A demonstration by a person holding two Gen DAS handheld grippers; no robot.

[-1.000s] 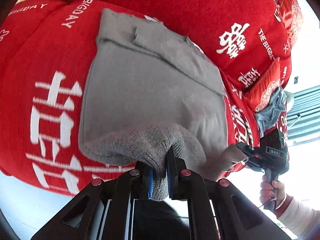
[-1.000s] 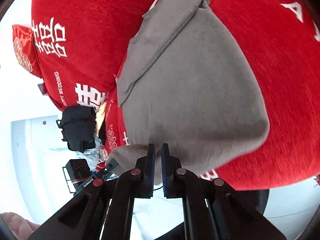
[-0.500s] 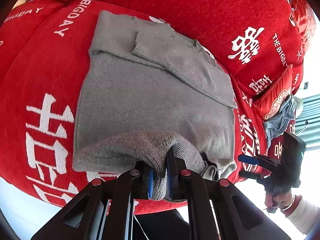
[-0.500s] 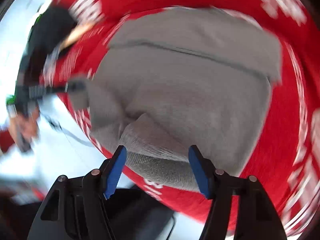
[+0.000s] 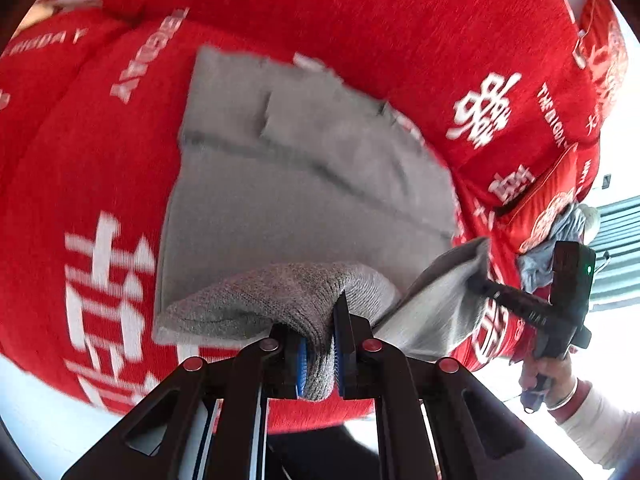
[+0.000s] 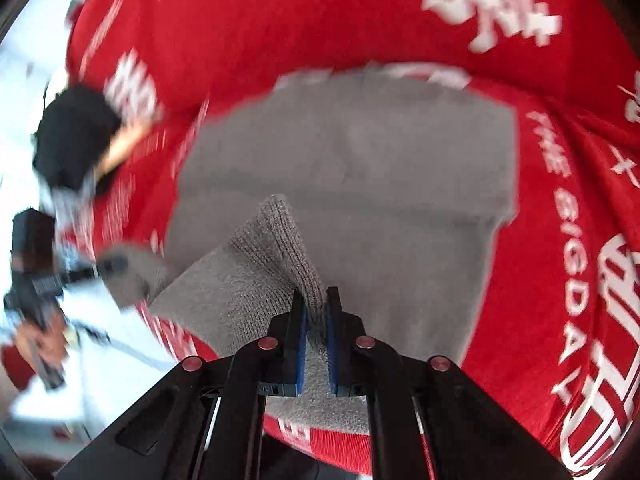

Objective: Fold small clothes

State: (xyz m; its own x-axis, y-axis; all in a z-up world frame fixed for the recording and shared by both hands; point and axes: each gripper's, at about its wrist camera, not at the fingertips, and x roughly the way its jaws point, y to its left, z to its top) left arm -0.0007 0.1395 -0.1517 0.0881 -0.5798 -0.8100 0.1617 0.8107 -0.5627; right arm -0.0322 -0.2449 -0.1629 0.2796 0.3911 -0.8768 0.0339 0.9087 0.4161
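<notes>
A grey knit sweater (image 5: 304, 200) lies spread on a red sofa seat, its sleeves folded across the far part. My left gripper (image 5: 320, 336) is shut on the sweater's near ribbed hem, which bunches up between the blue pads. In the right wrist view the same sweater (image 6: 360, 168) fills the middle, and my right gripper (image 6: 316, 312) is shut on the other near corner of the hem, lifted into a peak. The right gripper (image 5: 480, 280) also shows at the right of the left wrist view, holding that corner off the seat. The left gripper (image 6: 104, 268) appears blurred at the left of the right wrist view.
The red sofa cover (image 5: 88, 184) carries white characters and lettering. A red cushion (image 5: 552, 208) with a bluish cloth (image 5: 560, 232) on it sits at the sofa's right end. A dark bundle (image 6: 76, 136) lies at the far end. Pale floor runs below the seat's front edge.
My right gripper, open half a second ago, has shut on the hem corner and lifted it. The left gripper keeps its hold and both views have shifted with blur.
</notes>
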